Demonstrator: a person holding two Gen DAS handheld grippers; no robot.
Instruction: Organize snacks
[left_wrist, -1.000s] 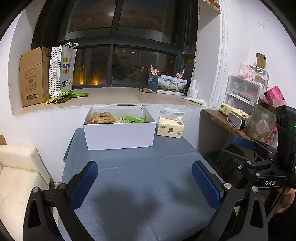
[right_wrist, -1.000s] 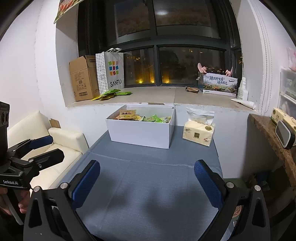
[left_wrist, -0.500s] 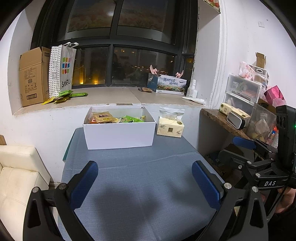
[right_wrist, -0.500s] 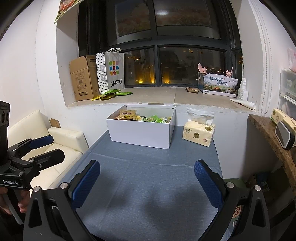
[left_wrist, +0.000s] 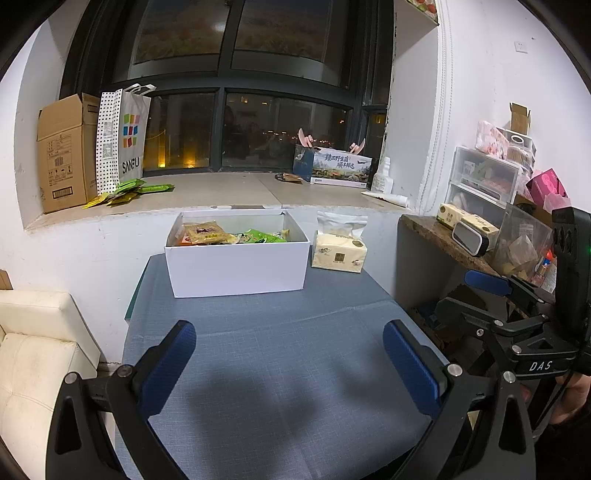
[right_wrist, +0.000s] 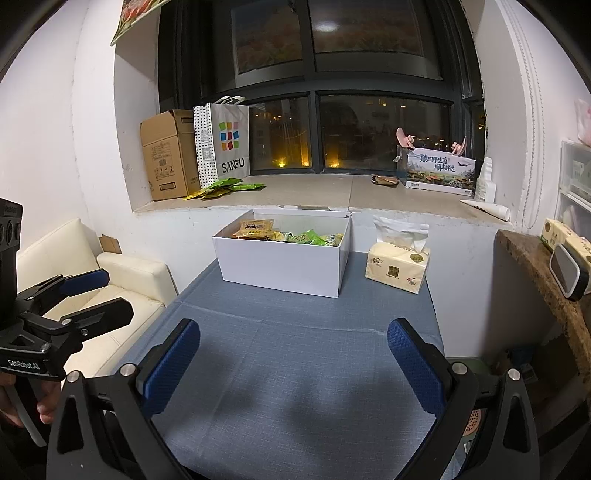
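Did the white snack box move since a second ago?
No. The white box sits in the same spot on the blue table, its back against the wall below the windowsill, with the tissue pack close beside it.

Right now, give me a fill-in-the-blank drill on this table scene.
1. The snack packets lie inside the white ____.
2. The tissue pack sits on the table to the box's ____.
3. Both the left hand-held gripper and the right hand-held gripper are ____, holding nothing.

Missing words: box; right; open

The white box (left_wrist: 236, 271) walls hide most snack packets (left_wrist: 229, 235) inside.
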